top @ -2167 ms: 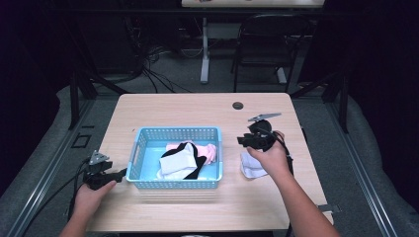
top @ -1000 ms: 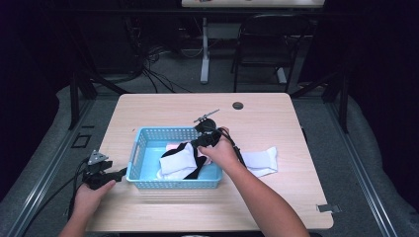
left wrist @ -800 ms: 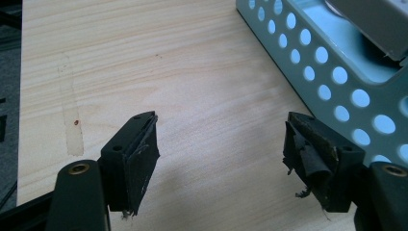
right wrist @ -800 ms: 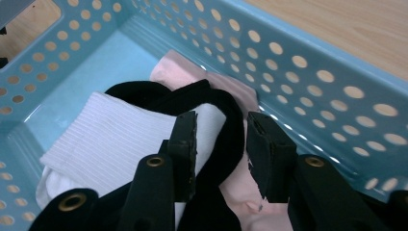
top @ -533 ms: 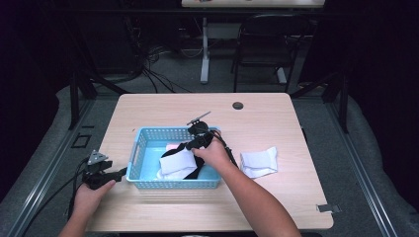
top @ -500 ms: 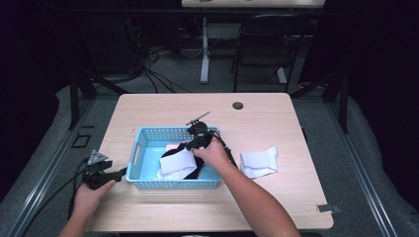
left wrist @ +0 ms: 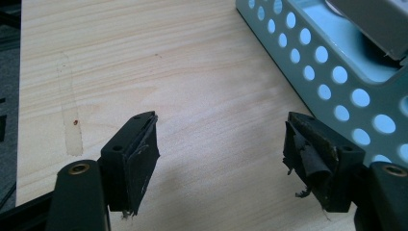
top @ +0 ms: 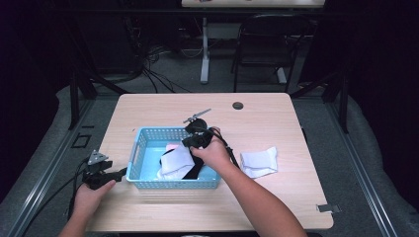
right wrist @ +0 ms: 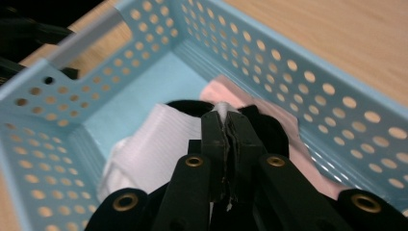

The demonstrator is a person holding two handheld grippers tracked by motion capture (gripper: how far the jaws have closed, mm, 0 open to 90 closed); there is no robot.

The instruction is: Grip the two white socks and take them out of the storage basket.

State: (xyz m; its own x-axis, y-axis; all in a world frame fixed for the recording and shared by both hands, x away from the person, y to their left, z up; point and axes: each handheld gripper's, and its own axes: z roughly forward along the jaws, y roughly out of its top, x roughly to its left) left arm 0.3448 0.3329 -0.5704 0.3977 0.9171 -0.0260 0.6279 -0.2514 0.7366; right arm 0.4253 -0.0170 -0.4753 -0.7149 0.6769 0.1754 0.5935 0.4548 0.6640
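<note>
Now the right gripper's (right wrist: 226,126) jaws have just been closed on a white cloth (right wrist: 159,139) inside the blue basket (top: 143,143), so lifting-out is judged next; the left gripper (left wrist: 226,159) is held wide open, empty, beside the basket.

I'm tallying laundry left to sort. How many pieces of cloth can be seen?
4: a white cloth on the table right of the basket, plus a white cloth, a black cloth and a pink cloth inside it. More may lie hidden underneath.

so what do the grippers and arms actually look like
Both grippers, left and right, are black with two flat black jaws, frayed pads and brass pivot rivets. Each carries a grey three-cornered top plate and trails a black cable. The forearms are bare, with no sleeves.
</note>
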